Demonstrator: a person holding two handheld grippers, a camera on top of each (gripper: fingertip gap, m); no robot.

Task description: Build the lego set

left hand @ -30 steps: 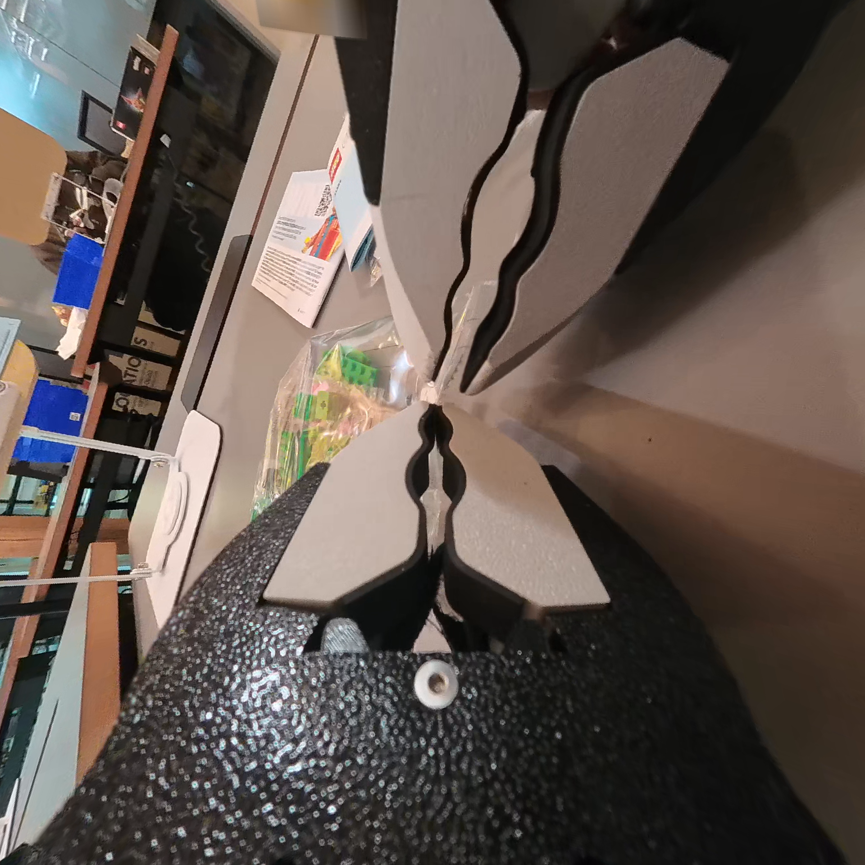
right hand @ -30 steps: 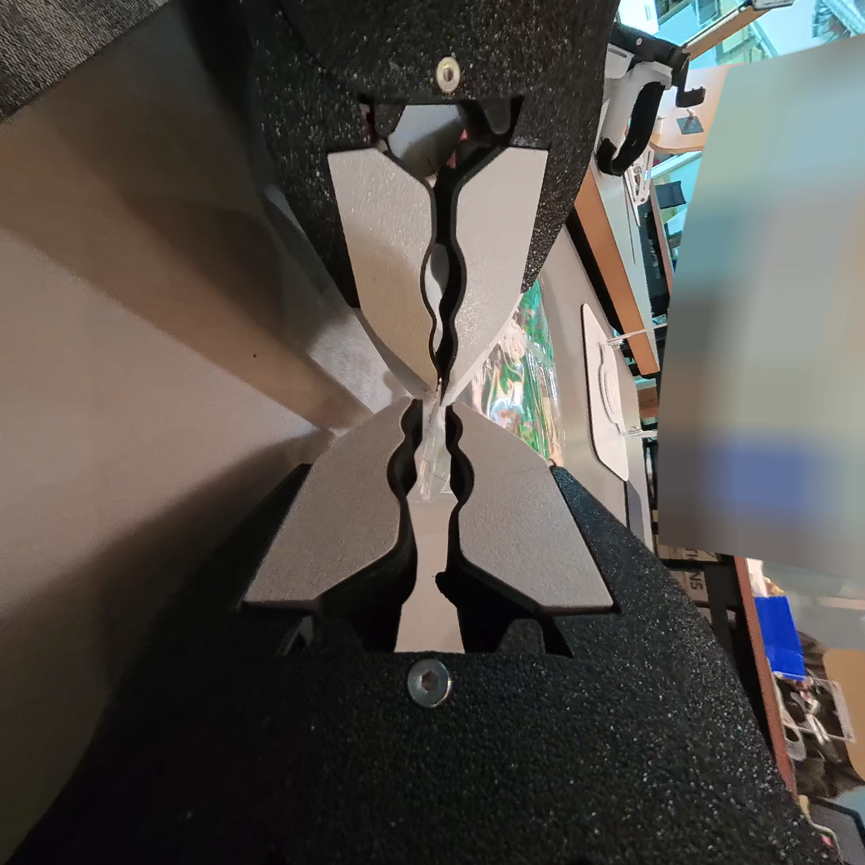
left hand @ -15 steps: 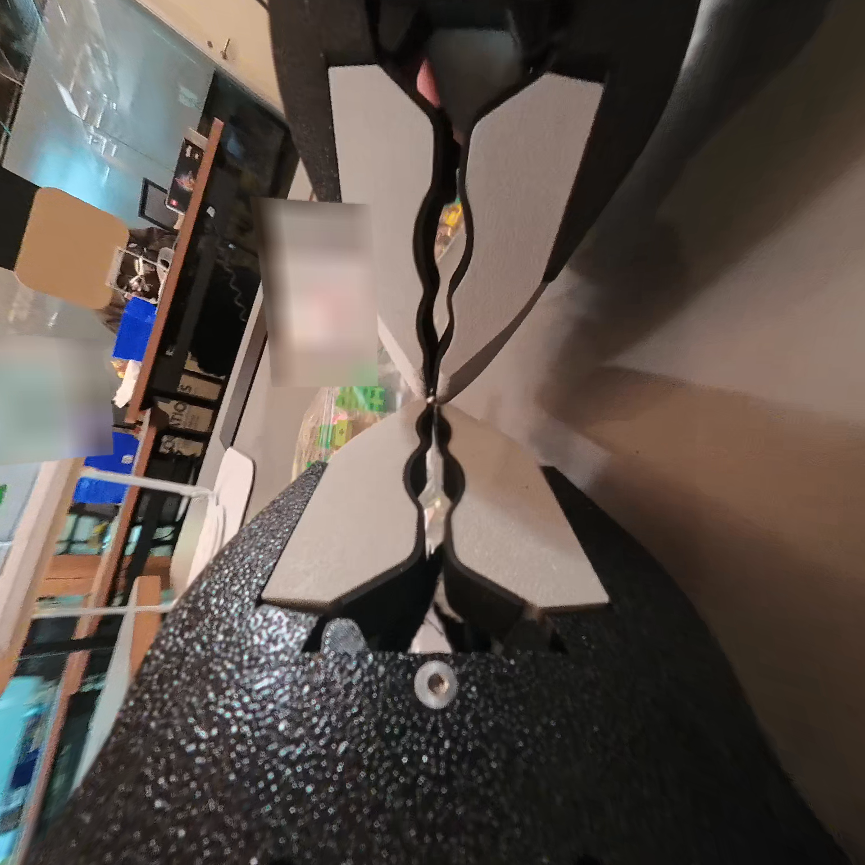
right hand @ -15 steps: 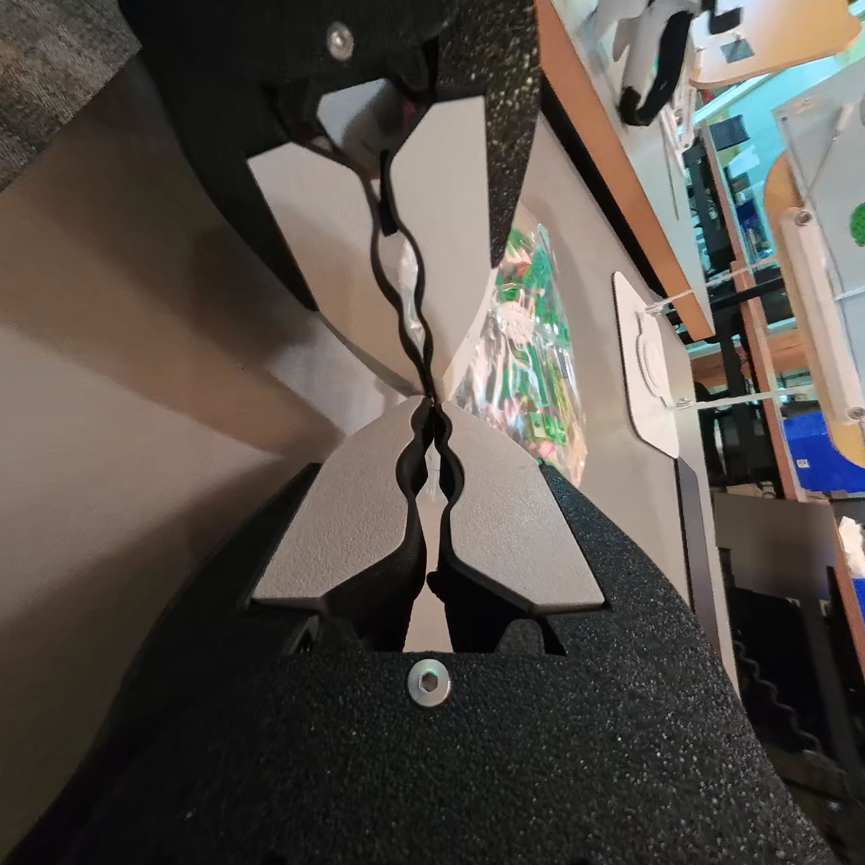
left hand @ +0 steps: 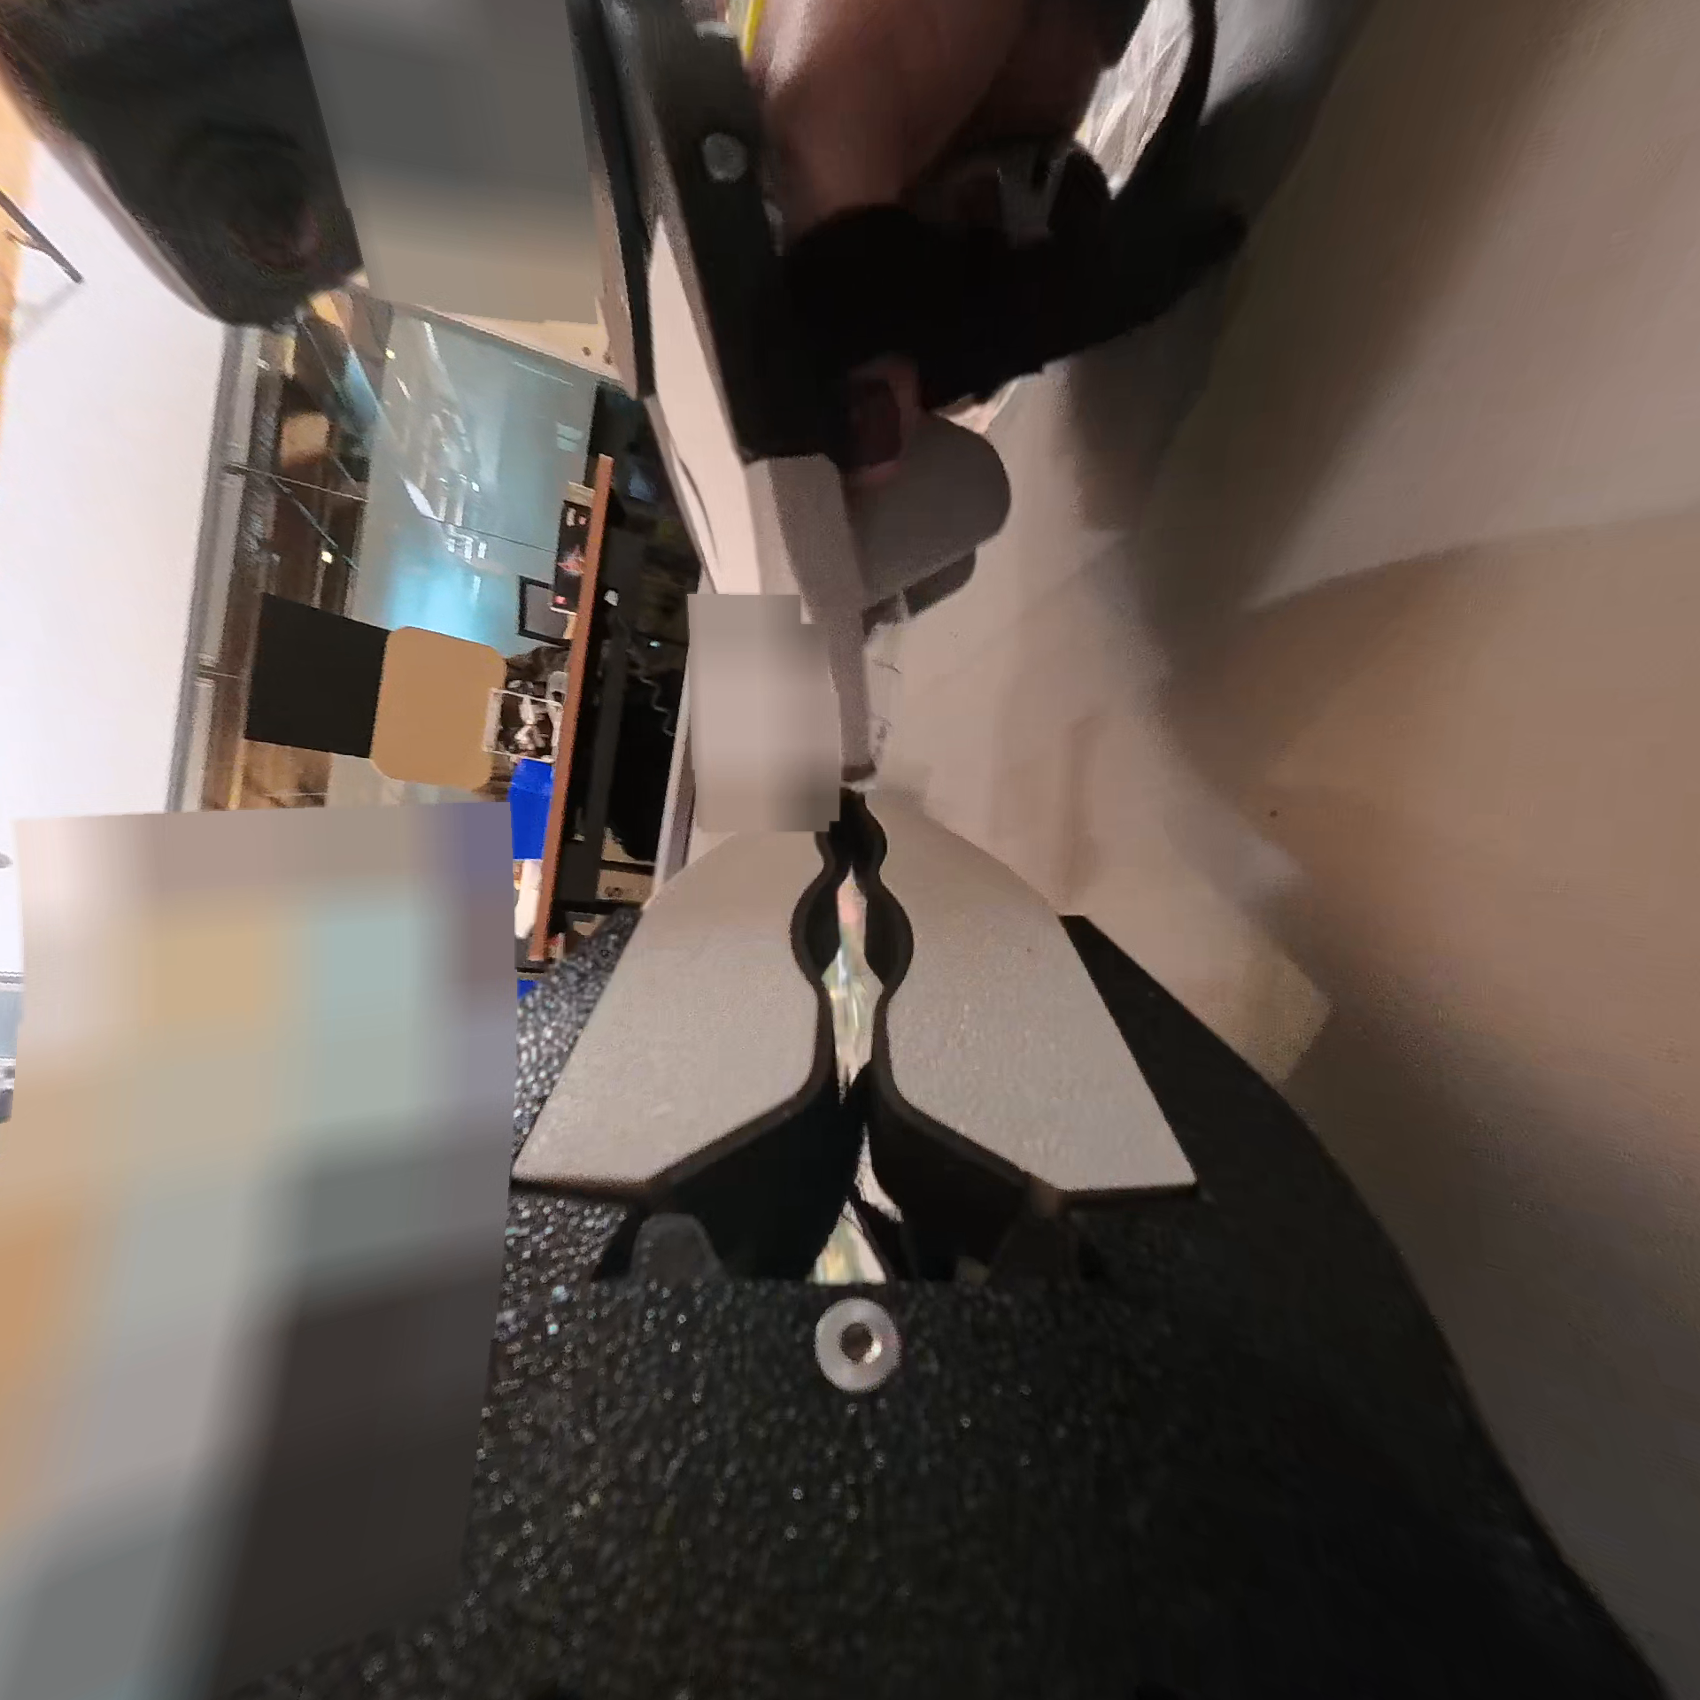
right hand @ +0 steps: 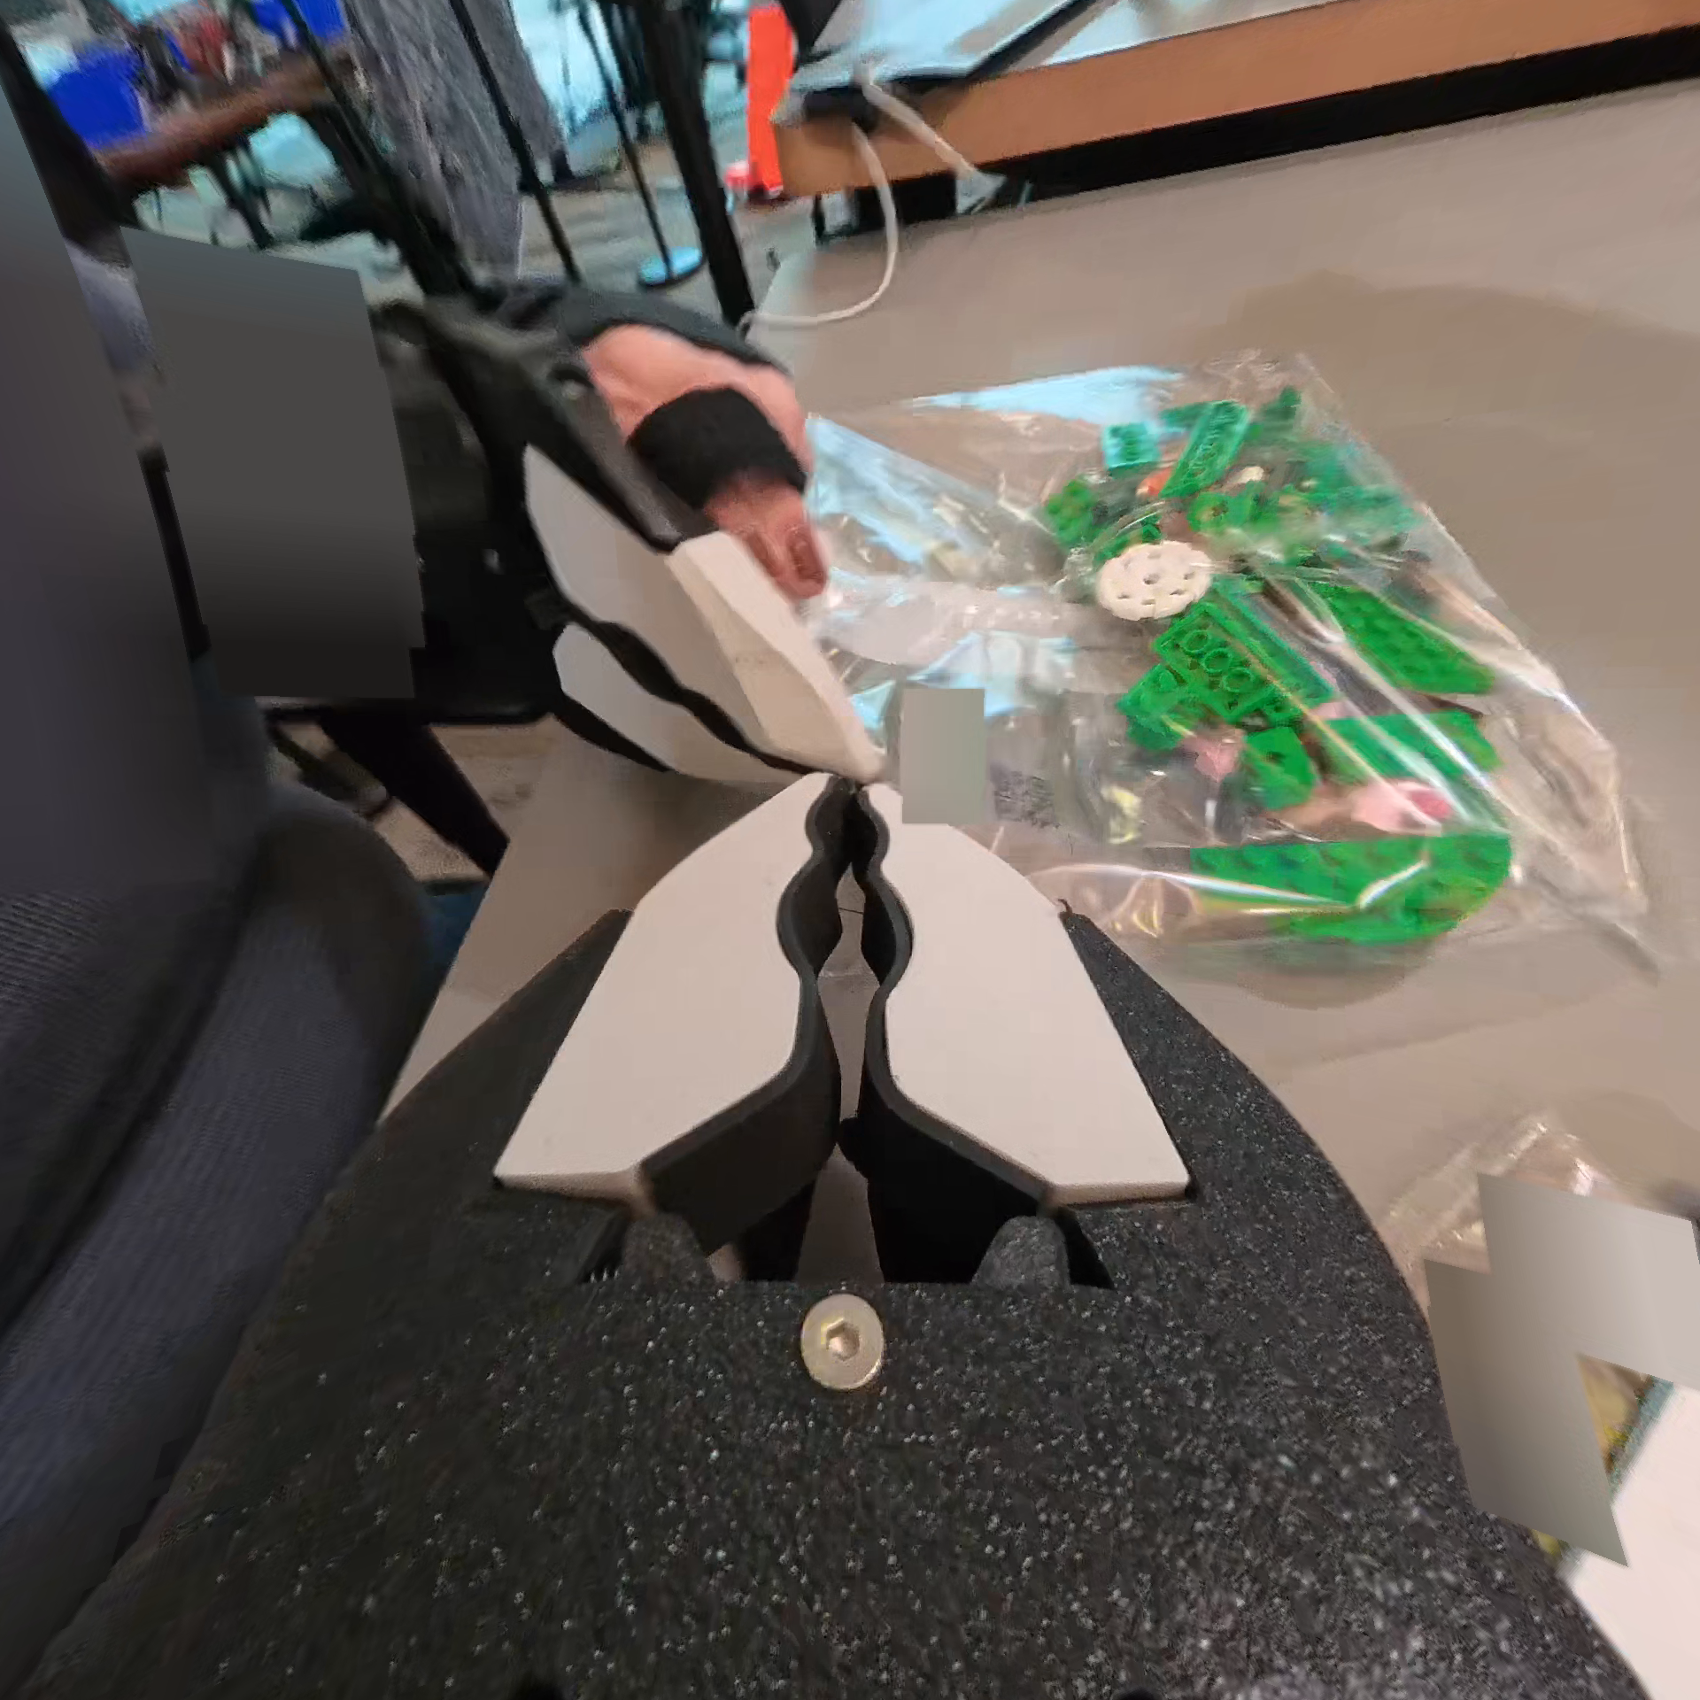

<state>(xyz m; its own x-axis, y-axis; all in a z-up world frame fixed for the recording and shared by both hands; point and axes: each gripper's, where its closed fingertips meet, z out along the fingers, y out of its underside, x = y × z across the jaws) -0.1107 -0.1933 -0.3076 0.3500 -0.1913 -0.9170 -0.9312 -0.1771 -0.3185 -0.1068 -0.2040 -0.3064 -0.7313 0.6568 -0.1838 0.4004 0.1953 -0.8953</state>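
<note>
Left wrist view: the left gripper (left hand: 851,809) is seen at the centre, its grey fingers (left hand: 708,1003) pressed together, with a thin strip of clear plastic bag (left hand: 848,980) clamped in the wavy gap between them. The right gripper (left hand: 860,763) comes in from 12 o'clock, tip to tip with the left one; whether its fingers are together cannot be told from this view because of blur. A person's hand (left hand: 883,138) in a black fingerless glove is seen on it at 12 o'clock. The grey table (left hand: 1472,828) fills the 3 o'clock side. A room with desks is seen at 9 to 10 o'clock, heavily blurred.

Right wrist view: the right gripper (right hand: 844,796) is seen at the centre, fingers (right hand: 699,1003) closed; only a thin sliver of the bag edge is seen between the tips. The left gripper (right hand: 869,762) reaches in from 10 o'clock, fingers together, meeting the right one's tips. A gloved hand (right hand: 717,432) is seen on it at 11 o'clock. The plastic bag (right hand: 1242,644) of lego pieces lies on the table (right hand: 1380,258) at 1 to 3 o'clock, its near corner pinched by both grippers. Green bricks (right hand: 1223,671), a white round piece (right hand: 1150,578) and pink bits are seen inside. A second clear bag (right hand: 1509,1187) is partly seen at 4 o'clock. A dark chair (right hand: 184,1058) is seen at 8 o'clock. A white cable (right hand: 883,239) lies on the table at 12 o'clock.
</note>
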